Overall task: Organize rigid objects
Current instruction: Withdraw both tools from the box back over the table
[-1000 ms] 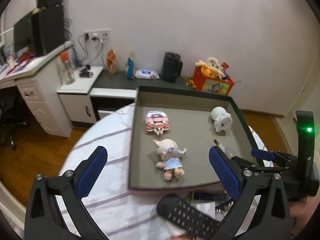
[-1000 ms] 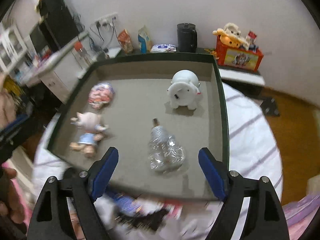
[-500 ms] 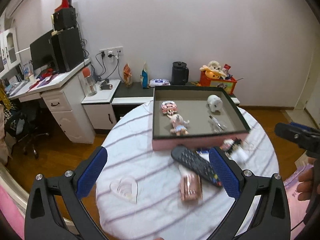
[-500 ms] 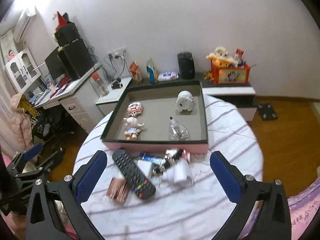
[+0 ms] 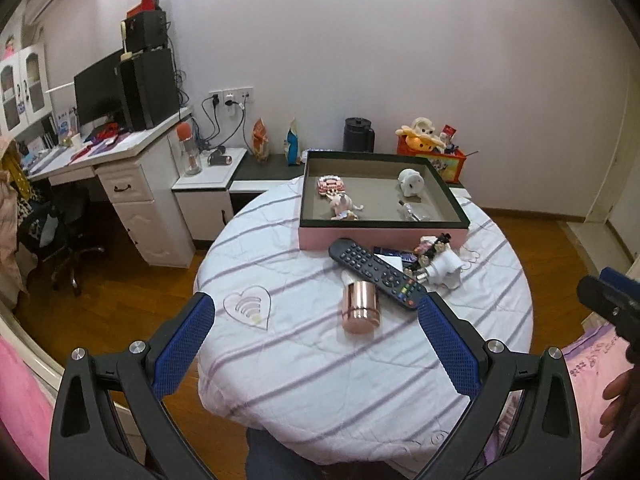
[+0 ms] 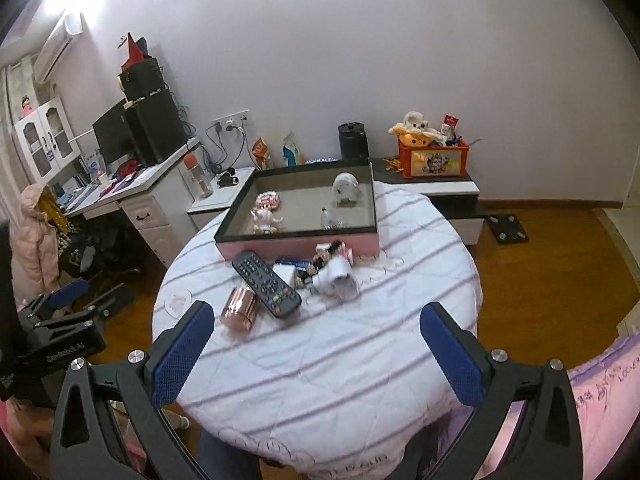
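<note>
A pink box [image 5: 380, 237] with a dark rim stands at the far side of the round table [image 5: 304, 360]. Inside lie a white pig figure [image 5: 411, 182], a doll [image 5: 343, 206], a pink toy [image 5: 330, 185] and a clear bulb [image 5: 412, 211]. In front of the box lie a black remote [image 5: 376, 273], a rose-gold cylinder [image 5: 359, 311] and a white plug [image 5: 442, 267] among small items. My left gripper [image 5: 316, 336] is open and empty, held back over the table's near edge. My right gripper [image 6: 316, 340] is open and empty, also held back.
The table wears a white striped cloth with a heart patch [image 5: 248, 306]. A white desk [image 5: 132, 184] with a monitor stands left. A low cabinet [image 6: 436, 188] with an orange toy box [image 6: 432, 160] and a black kettle [image 6: 353, 141] lines the wall. Wood floor surrounds.
Both grippers have pulled far back and up from the box, so the whole table now shows. The clear bulb stays lying in the box. Both stay open.
</note>
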Demonstrator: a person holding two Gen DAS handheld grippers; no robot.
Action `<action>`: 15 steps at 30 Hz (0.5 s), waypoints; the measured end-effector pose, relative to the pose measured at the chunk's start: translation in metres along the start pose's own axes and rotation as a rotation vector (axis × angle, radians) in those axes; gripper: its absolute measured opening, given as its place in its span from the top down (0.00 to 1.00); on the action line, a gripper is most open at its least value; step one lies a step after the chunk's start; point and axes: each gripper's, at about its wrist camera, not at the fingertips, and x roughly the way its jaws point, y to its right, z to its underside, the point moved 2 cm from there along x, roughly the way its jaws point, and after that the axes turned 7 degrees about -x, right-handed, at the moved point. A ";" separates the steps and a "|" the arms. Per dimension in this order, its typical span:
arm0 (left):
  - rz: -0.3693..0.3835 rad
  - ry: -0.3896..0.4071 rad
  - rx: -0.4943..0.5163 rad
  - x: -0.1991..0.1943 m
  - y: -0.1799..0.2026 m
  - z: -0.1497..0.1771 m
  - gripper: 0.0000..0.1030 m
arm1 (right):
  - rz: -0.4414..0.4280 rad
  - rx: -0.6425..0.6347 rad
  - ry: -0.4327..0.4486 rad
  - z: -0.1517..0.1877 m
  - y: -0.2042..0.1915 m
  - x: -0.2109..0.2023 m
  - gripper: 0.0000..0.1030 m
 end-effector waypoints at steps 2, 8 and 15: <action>-0.002 -0.004 -0.006 -0.003 0.000 0.005 0.00 | 0.005 -0.001 -0.002 0.004 0.001 -0.003 0.00; -0.008 0.007 -0.012 -0.014 0.000 0.011 0.00 | -0.003 -0.002 0.013 0.011 -0.001 -0.015 0.00; -0.010 0.014 -0.013 -0.022 -0.001 0.015 0.00 | -0.003 -0.014 0.031 0.012 -0.009 -0.025 0.00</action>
